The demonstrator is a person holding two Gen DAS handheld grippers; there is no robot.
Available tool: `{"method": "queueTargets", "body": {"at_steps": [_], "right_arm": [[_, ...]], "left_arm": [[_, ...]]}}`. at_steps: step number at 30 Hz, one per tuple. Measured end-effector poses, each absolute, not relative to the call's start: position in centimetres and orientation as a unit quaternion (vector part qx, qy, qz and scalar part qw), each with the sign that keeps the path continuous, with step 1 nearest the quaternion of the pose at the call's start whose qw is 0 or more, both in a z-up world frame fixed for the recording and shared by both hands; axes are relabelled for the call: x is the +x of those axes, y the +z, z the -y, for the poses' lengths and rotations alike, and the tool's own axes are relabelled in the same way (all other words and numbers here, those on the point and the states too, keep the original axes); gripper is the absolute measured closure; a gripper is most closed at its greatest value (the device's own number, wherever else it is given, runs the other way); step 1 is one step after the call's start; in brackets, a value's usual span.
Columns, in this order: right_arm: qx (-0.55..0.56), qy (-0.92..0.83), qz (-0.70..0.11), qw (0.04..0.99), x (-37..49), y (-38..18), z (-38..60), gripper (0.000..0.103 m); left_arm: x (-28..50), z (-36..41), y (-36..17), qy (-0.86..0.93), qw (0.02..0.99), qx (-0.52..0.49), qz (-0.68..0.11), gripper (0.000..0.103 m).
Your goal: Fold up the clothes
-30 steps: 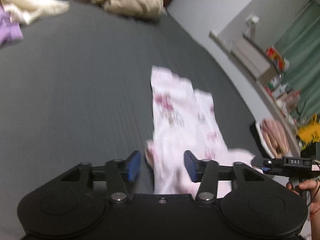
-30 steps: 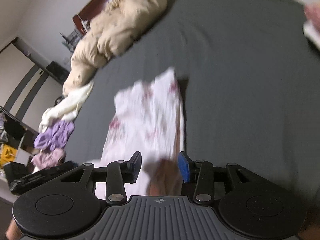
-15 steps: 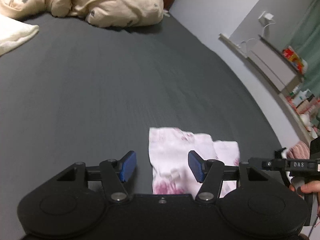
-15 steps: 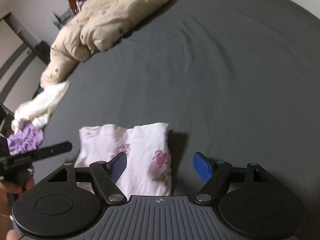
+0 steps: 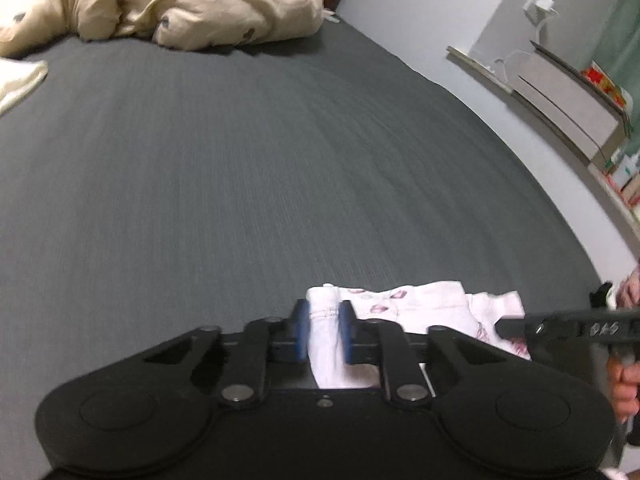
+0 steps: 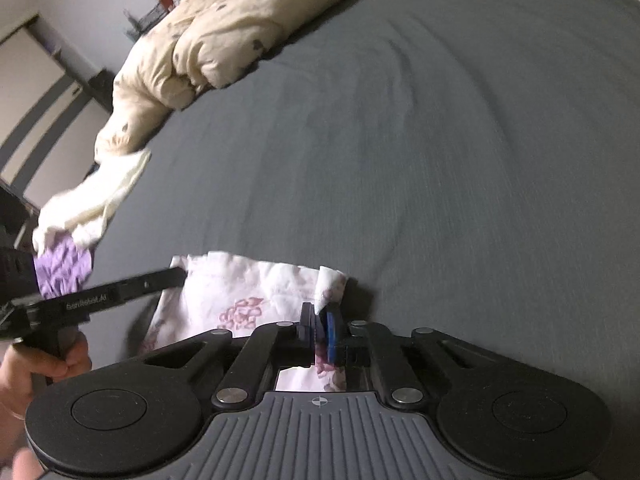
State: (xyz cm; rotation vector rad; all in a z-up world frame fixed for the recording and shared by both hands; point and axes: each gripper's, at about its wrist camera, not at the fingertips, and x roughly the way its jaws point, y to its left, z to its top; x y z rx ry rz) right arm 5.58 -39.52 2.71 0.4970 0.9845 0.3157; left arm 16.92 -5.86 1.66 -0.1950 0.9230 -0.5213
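Observation:
A white garment with pink flower print (image 5: 416,300) lies partly folded on the dark grey bed, close in front of both grippers. My left gripper (image 5: 325,326) is shut on the garment's left corner, white cloth bunched between its blue pads. My right gripper (image 6: 322,326) is shut on the garment (image 6: 248,300) at its right corner, a tuft sticking up above the pads. Each view shows the other gripper reaching in from the side, held by a hand (image 6: 48,360).
A beige quilt (image 5: 180,0) is heaped at the head of the grey bed (image 5: 240,160). Cream and purple clothes (image 6: 76,232) lie at the bed's left edge. A shelf with clutter (image 5: 568,96) runs along the wall on the right.
Both grippers drew back toward the near end of the garment, dropped to it and shut on its two corners; half a second ago both stood open above the cloth.

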Motion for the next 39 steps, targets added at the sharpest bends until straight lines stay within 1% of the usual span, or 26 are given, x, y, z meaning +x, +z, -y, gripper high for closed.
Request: {"method": "queueTargets", "body": {"at_steps": [1,4,8,10,14,17,19,22,24,27,32,34,37,39], "right_arm": [[0.236,0.15,-0.462,0.842,5.5,2.9,39.6,0.102],[0.267,0.164,-0.435,0.844,4.7,4.3,40.3,0.102],[0.273,0.207,-0.392,0.854,1.8,8.4,40.7,0.102],[0.283,0.234,-0.366,0.855,-0.6,10.5,41.0,0.102],[0.302,0.285,-0.322,0.851,-5.9,13.1,41.1,0.102],[0.318,0.314,-0.303,0.842,-9.8,13.5,40.6,0.102],[0.321,0.329,-0.296,0.837,-12.3,13.6,40.0,0.102],[0.312,0.34,-0.314,0.83,-15.4,12.7,38.6,0.102],[0.28,0.336,-0.337,0.834,-17.1,11.9,37.4,0.102],[0.256,0.324,-0.37,0.833,-18.3,10.3,36.2,0.102],[0.181,0.32,-0.402,0.839,-19.6,10.0,34.6,0.101],[0.154,0.322,-0.413,0.838,-20.4,10.4,34.1,0.101],[0.118,0.329,-0.426,0.835,-21.3,10.4,33.3,0.101],[0.111,0.324,-0.428,0.836,-22.1,10.1,33.2,0.101]], "left_arm": [[17.1,5.9,1.7,-0.248,0.855,-0.1,-0.444,0.096],[16.9,5.5,2.4,-0.249,0.856,-0.102,-0.441,0.097],[15.5,4.2,5.1,-0.281,0.861,-0.11,-0.408,0.097],[14.1,3.6,7.0,-0.302,0.865,-0.095,-0.388,0.097],[9.7,1.4,10.9,-0.341,0.873,-0.083,-0.338,0.097],[5.3,-0.7,12.8,-0.368,0.874,-0.088,-0.304,0.097],[2.3,-2.1,13.3,-0.379,0.872,-0.093,-0.296,0.097],[-1.9,-3.8,12.9,-0.396,0.862,-0.096,-0.3,0.097],[-4.4,-4.5,12.3,-0.406,0.855,-0.088,-0.31,0.097],[-7.4,-4.5,10.2,-0.414,0.842,-0.073,-0.339,0.097],[-9.4,-4.6,6.6,-0.395,0.83,-0.087,-0.384,0.096],[-9.7,-4.8,5.9,-0.387,0.832,-0.08,-0.388,0.095],[-9.8,-5.9,6.3,-0.384,0.834,-0.088,-0.387,0.092],[-9.7,-6.7,7.2,-0.376,0.843,-0.086,-0.375,0.082]]}}
